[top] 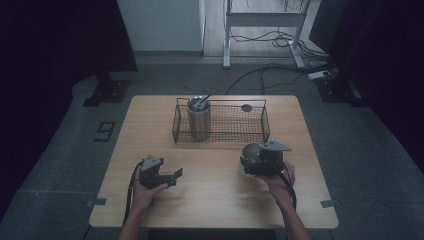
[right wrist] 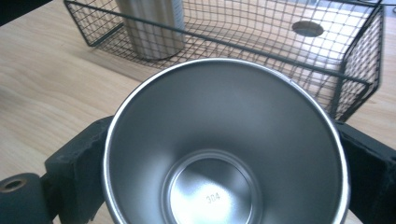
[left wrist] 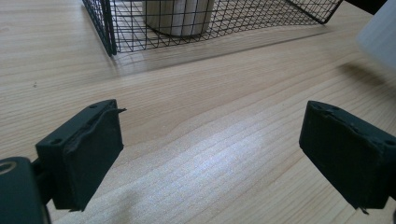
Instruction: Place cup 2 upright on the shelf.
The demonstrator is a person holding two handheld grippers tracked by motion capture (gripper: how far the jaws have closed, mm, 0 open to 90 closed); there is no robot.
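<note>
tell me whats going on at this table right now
A person sits at a wooden table with a gripper in each hand. The right gripper is clamped on an empty steel cup, held near a wire basket. A steel tumbler with a dark utensil sticking out stands at the basket's left end. The left gripper rests low over bare wood, jaws apart, holding nothing.

Steel cup's (right wrist: 224, 154) base cut off below.
</note>
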